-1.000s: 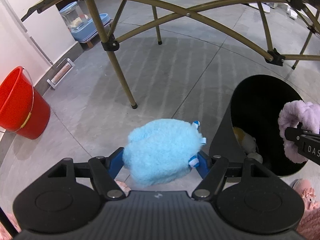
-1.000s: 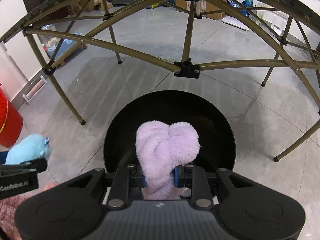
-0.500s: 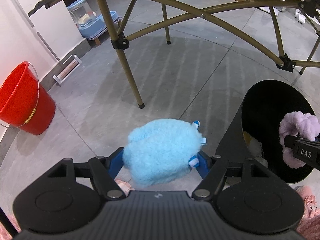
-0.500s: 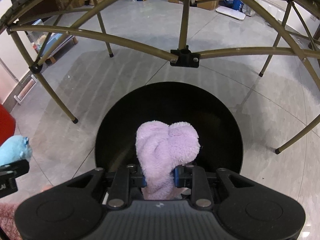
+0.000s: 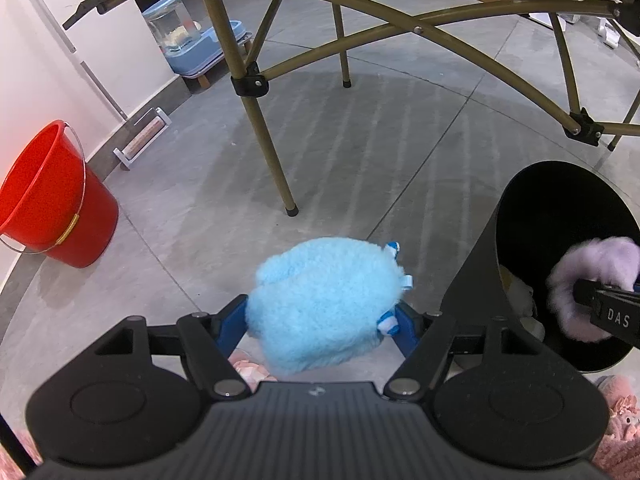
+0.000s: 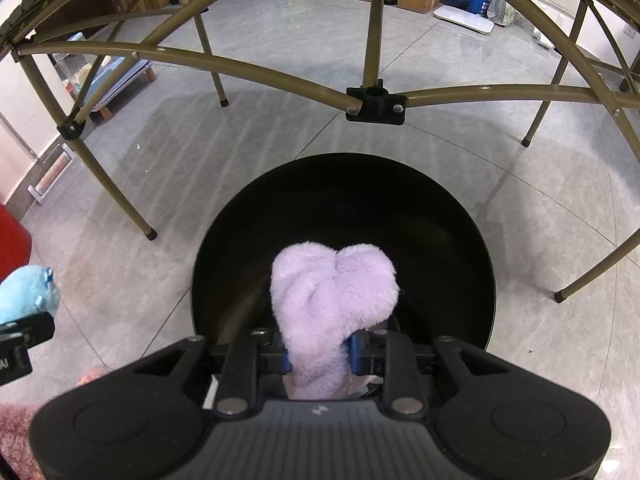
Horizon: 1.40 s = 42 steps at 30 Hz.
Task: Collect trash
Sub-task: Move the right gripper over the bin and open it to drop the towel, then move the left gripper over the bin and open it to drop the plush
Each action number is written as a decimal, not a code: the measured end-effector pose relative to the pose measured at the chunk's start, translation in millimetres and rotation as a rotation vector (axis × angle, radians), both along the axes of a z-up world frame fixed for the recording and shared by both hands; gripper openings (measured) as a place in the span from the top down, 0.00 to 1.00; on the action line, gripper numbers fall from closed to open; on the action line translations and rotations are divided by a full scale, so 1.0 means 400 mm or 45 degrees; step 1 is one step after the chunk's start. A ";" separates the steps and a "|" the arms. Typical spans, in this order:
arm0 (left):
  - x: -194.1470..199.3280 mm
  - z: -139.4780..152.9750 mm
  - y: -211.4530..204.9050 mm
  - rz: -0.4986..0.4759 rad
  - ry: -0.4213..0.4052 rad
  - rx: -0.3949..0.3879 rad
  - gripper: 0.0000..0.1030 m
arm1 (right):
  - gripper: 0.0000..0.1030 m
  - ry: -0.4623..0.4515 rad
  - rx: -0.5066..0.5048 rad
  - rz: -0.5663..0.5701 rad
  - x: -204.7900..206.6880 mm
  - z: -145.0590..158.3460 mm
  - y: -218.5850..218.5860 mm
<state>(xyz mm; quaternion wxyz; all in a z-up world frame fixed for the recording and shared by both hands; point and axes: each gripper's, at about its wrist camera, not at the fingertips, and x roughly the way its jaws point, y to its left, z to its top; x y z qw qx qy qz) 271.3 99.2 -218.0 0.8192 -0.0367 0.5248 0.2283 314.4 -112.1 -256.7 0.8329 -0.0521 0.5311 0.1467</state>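
Observation:
My left gripper [image 5: 320,326] is shut on a fluffy light-blue plush toy [image 5: 324,300], held above the grey floor to the left of a black trash bin [image 5: 560,216]. My right gripper [image 6: 318,354] is shut on a fluffy purple plush item [image 6: 332,292] and holds it over the open mouth of the bin [image 6: 344,204]. The purple item also shows in the left wrist view [image 5: 592,268] over the bin, and the blue toy shows at the left edge of the right wrist view [image 6: 26,292]. A pale object lies inside the bin [image 5: 520,296].
Olive folding-table legs [image 5: 268,148] and crossbars [image 6: 376,104] stand just behind the bin. A red bucket [image 5: 48,196] stands by the left wall. Pink fluffy items [image 5: 616,420] lie on the floor near me. A blue pet feeder [image 5: 192,44] sits far left.
Both grippers have dropped a little and moved closer to the bin. The purple item hangs lower over the bin mouth. Both grips are unchanged.

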 end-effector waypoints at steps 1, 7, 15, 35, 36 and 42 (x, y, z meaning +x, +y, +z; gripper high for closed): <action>0.000 -0.001 0.000 0.002 0.001 0.001 0.30 | 0.71 -0.004 -0.006 -0.002 0.000 0.001 0.000; 0.002 -0.001 -0.003 0.001 0.005 0.006 0.30 | 0.16 -0.027 -0.014 -0.030 -0.001 0.011 -0.008; 0.003 0.000 -0.004 -0.001 0.003 0.005 0.30 | 0.00 -0.039 -0.029 -0.022 -0.005 0.019 -0.010; -0.004 0.082 -0.060 -0.067 -0.137 -0.101 0.30 | 0.00 -0.104 -0.018 -0.080 -0.019 0.083 -0.108; -0.005 0.091 -0.067 -0.074 -0.148 -0.105 0.30 | 0.00 -0.107 -0.017 -0.082 -0.019 0.086 -0.116; -0.001 0.132 -0.106 -0.110 -0.203 -0.087 0.30 | 0.00 -0.127 -0.011 -0.126 -0.021 0.104 -0.176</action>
